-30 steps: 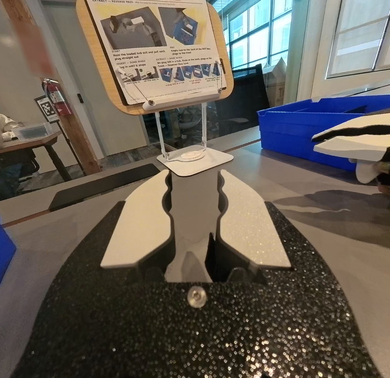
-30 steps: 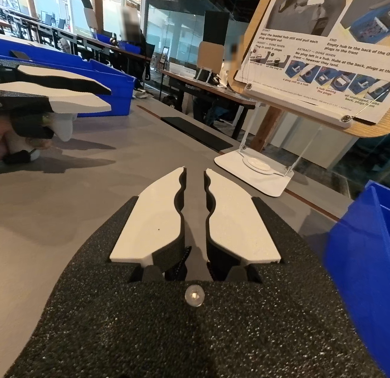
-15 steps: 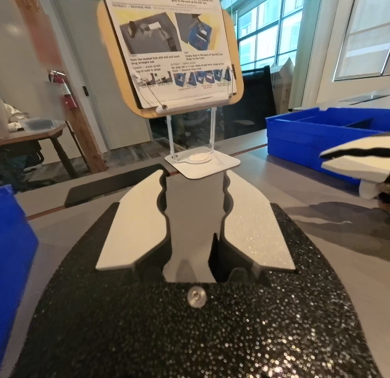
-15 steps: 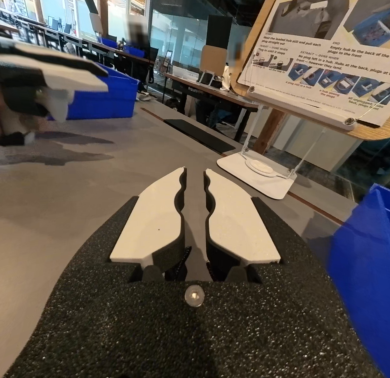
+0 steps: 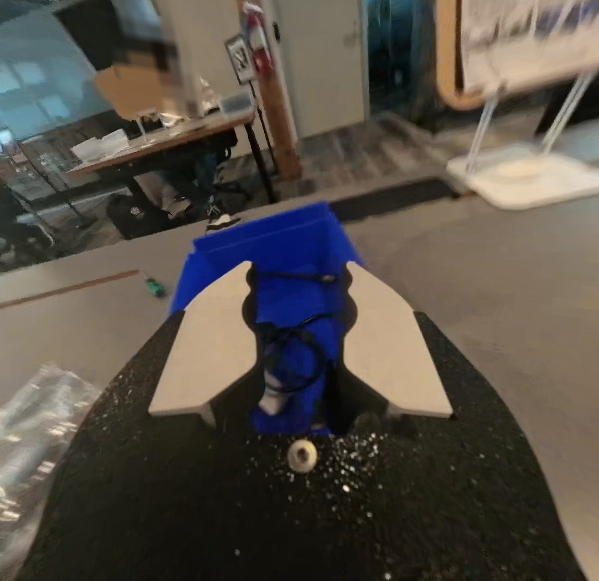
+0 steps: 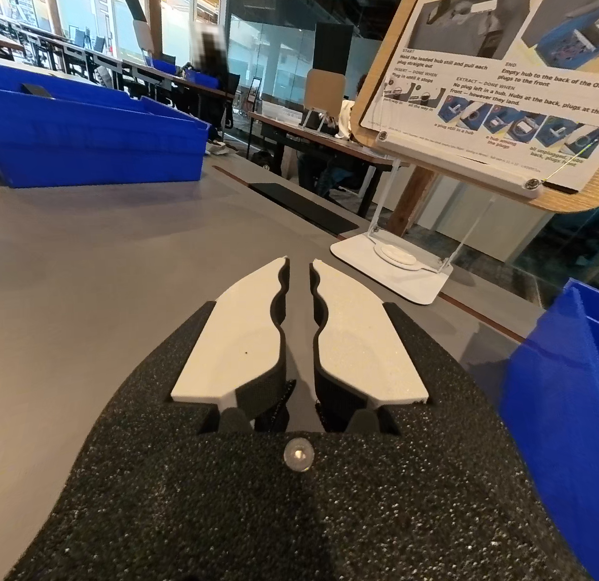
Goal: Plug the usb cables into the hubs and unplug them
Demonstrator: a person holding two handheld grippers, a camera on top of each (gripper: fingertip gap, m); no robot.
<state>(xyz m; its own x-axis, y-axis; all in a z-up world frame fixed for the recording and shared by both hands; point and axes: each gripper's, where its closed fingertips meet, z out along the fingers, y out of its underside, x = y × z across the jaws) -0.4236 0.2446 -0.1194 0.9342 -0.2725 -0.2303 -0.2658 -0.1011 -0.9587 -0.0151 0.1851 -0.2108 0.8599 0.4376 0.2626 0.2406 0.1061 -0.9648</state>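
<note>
In the blurred left wrist view, my left gripper (image 5: 299,270) is open and empty above a small blue bin (image 5: 275,238). Inside the bin lie thin black cables (image 5: 291,338) and a white piece (image 5: 272,400) that I cannot make out; both show between the fingers. In the right wrist view, my right gripper (image 6: 299,260) hovers over the bare grey table (image 6: 113,257). Its jaws stand a narrow gap apart with nothing between them. No hub or cable shows in that view.
An instruction board (image 6: 486,79) on a white stand base (image 6: 389,267) stands at the table's far edge. A long blue bin (image 6: 97,144) sits at the left, another blue bin (image 6: 551,403) close on the right. A clear plastic bag (image 5: 32,419) lies left of my left gripper.
My left gripper has swung left and tipped down over the small blue bin, opening a little wider, and it has left the right wrist view. My right gripper has hardly moved.
</note>
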